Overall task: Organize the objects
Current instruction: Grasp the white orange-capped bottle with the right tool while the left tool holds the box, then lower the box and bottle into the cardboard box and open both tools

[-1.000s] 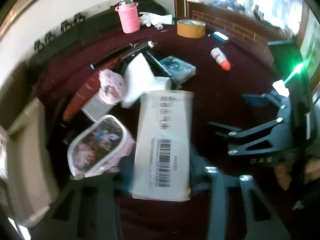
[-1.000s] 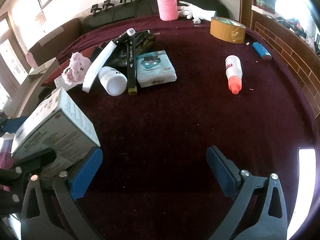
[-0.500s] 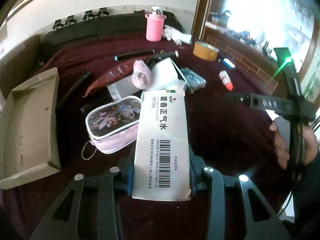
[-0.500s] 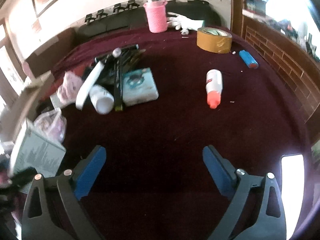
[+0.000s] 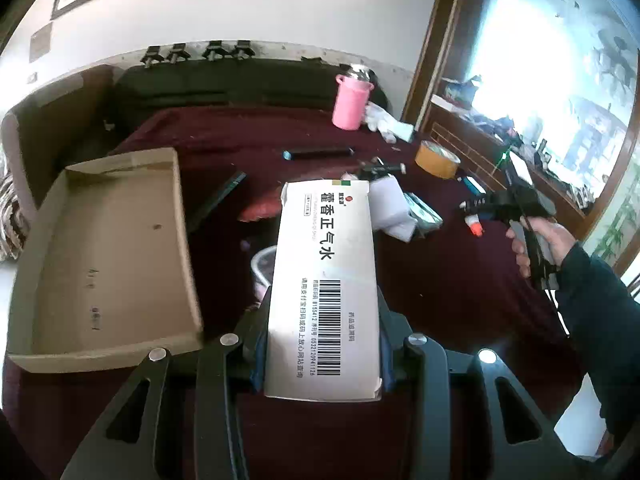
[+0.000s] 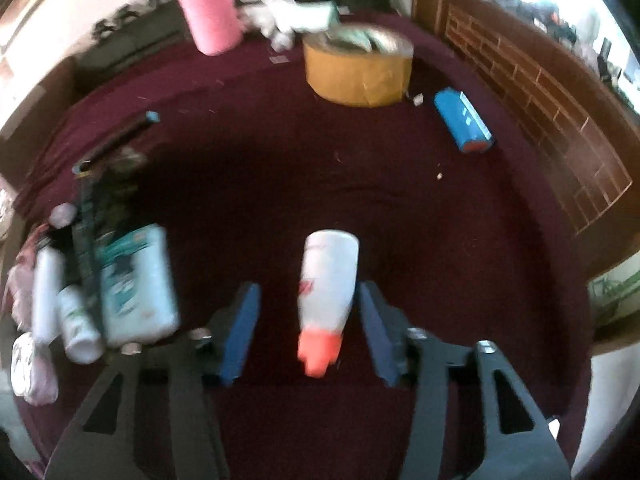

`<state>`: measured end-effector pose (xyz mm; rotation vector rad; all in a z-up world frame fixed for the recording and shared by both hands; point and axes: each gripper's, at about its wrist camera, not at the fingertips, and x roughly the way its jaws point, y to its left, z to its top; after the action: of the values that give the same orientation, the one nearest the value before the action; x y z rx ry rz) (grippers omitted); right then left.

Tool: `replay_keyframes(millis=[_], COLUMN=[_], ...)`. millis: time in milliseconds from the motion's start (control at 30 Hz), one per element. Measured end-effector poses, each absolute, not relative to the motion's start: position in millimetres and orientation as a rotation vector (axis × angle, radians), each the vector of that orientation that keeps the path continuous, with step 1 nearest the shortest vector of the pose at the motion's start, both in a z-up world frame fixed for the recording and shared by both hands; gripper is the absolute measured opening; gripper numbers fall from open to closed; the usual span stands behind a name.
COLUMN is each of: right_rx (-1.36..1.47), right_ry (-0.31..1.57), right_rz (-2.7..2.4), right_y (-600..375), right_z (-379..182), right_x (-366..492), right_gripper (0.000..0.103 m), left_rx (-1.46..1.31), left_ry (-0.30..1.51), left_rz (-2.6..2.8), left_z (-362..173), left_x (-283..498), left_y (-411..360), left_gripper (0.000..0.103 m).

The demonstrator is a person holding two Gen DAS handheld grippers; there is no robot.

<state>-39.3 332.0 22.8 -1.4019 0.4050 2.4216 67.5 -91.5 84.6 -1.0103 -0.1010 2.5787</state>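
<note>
L gripper [image 5: 322,344] clamps light, crushable white cardboard medicine box [image 5: 326,280]. R gripper [image 6: 308,332] jaws apart, straddling slick white orange-capped plastic bottle [image 6: 326,292]; grip mid-body.

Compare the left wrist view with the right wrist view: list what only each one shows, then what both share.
Only the left wrist view: the cardboard tray, and the white medicine box clamped in the left hand-held gripper.

Only the right wrist view: the open right hand-held gripper straddling the white bottle with an orange cap, apparently without touching it.

Both: the pink cup, the brown tape roll and the maroon tablecloth.
</note>
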Motion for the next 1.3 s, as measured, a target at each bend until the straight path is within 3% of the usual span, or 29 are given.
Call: replay_keyframes(millis=[33, 67, 433, 833, 1067, 1300], right_rx=[-1.412, -1.406, -1.35, -1.607, -1.808, -1.899], right_ry=[0.407, 0.39, 0.393, 0.255, 0.294, 0.413], right_rz=[2.414, 2.401, 2.616, 3.115, 3.091, 2.948], right_y=[332.7, 332.3, 263.7, 15.4, -86.7, -115.5], right_z=[22.2, 23.9, 79.4, 161.6, 140.8, 84.7], right_x=[-40.7, -41.2, -6.0, -42.1, -120.0, -191.5], right_gripper=[0.036, 0.024, 0.025, 0.025, 0.025, 0.025], left_rx=[-1.006, -0.996, -0.926, -1.034, -1.213, -1.348], left_ry=[-0.106, -0.114, -0.181, -0.202, -0.208, -0.287], left_rz=[2.587, 2.599, 2.776, 2.886, 2.844, 2.798], left_z=[86.4, 88.7, 113.0, 124.7, 100.7, 66.9], left_x=[66.8, 67.0, 74.9, 20.7, -44.7, -94.6], left_y=[-93.8, -99.2, -174.3, -270.2, -300.7, -324.4], left_gripper=[0.037, 0.037, 0.037, 0.037, 0.037, 0.037])
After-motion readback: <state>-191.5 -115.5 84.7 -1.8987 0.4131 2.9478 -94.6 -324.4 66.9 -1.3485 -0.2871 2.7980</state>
